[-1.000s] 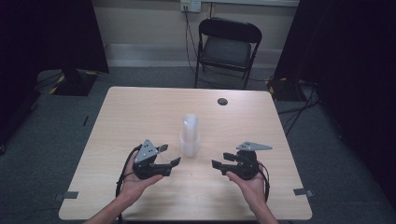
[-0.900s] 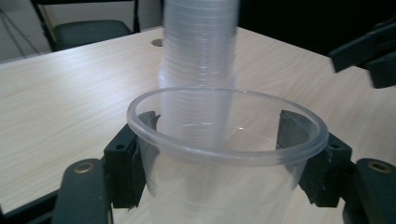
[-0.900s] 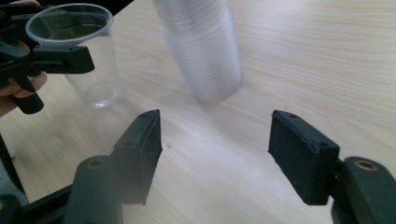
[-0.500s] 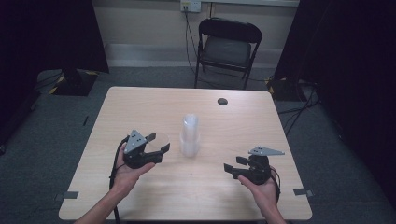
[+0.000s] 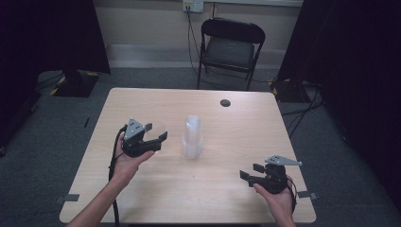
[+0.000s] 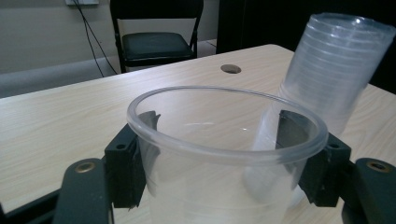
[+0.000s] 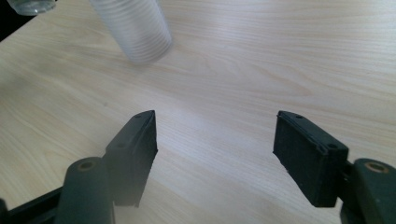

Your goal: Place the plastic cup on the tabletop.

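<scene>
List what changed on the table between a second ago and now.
The left gripper, shut on a clear cup, has drawn away from the cup stack toward the table's left. The right gripper has pulled back toward the near right corner with nothing between its jaws, which have just been opening. The stack, the dark round spot on the table and the chair kept their places.

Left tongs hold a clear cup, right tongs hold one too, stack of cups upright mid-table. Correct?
Not quite. The right tongs hold nothing: the right gripper view shows their jaws apart over bare table. They have just been opening. The rest stands: the left tongs grip a clear cup, and the stack of cups stands upright mid-table.
</scene>
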Demonstrator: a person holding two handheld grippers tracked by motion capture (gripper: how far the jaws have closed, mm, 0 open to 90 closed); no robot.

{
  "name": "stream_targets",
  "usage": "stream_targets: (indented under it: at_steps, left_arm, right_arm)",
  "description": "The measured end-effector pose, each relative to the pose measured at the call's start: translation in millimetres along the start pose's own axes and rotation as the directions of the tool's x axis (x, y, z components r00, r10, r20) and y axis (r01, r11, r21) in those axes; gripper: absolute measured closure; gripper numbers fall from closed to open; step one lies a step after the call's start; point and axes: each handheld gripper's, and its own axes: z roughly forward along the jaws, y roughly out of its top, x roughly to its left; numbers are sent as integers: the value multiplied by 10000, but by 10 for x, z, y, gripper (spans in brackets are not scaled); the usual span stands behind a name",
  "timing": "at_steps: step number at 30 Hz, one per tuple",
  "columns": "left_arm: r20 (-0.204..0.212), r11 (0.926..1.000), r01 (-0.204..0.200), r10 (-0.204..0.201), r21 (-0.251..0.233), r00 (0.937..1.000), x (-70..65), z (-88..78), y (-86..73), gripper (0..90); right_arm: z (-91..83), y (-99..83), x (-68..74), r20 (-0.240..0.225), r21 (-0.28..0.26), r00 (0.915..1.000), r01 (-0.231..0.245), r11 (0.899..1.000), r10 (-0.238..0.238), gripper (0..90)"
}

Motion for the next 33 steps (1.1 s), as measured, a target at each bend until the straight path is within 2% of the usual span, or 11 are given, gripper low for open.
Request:
stream_targets:
  at_steps: [4,8,13,14,15,17,22,26,28,30,33]
  left_arm:
    - [-214,10000,45,-47,-86,9998,56,47,27,304]
    - [-453,9999,123,-121,38,9989,118,117,-6,304]
    - [-576,9999,43,-37,103,9983,201,185,-40,301]
    - [-790,9999,14,-2,143,9969,231,232,-62,299]
    - [-827,9999,8,4,151,9966,247,257,-74,299]
    - [-886,9998,60,-45,174,9961,285,299,-93,297]
    - [-921,9983,-41,95,590,9957,394,419,-82,293]
    - [-1060,9994,149,-117,298,9943,462,485,-119,289]
    - [-1198,9993,156,-116,331,9927,501,526,-152,285]
    - [-1100,9988,295,-251,380,9936,532,567,-184,280]
    - [-1038,9985,265,-215,474,9944,531,606,-211,275]
  right_arm:
    - [31,-42,-25,212,-55,9996,175,9998,-174,251]
    - [78,-79,-53,453,1,9988,158,9999,-158,212]
    - [114,-93,-88,678,-41,9975,205,9998,-202,201]
    - [114,-93,-92,695,-64,9974,211,9998,-206,201]
    - [115,-95,-95,723,-91,9971,226,9997,-219,201]
    - [119,-102,-100,743,-80,9970,217,9997,-210,201]
    - [135,-106,-105,760,-31,9969,201,9998,-198,199]
    - [134,-106,-101,781,-26,9966,254,9997,-251,201]
    - [141,-111,-104,790,14,9966,234,9997,-234,204]
    - [149,-112,-107,789,41,9966,228,9997,-231,206]
    - [151,-109,-106,775,37,9967,236,9997,-238,209]
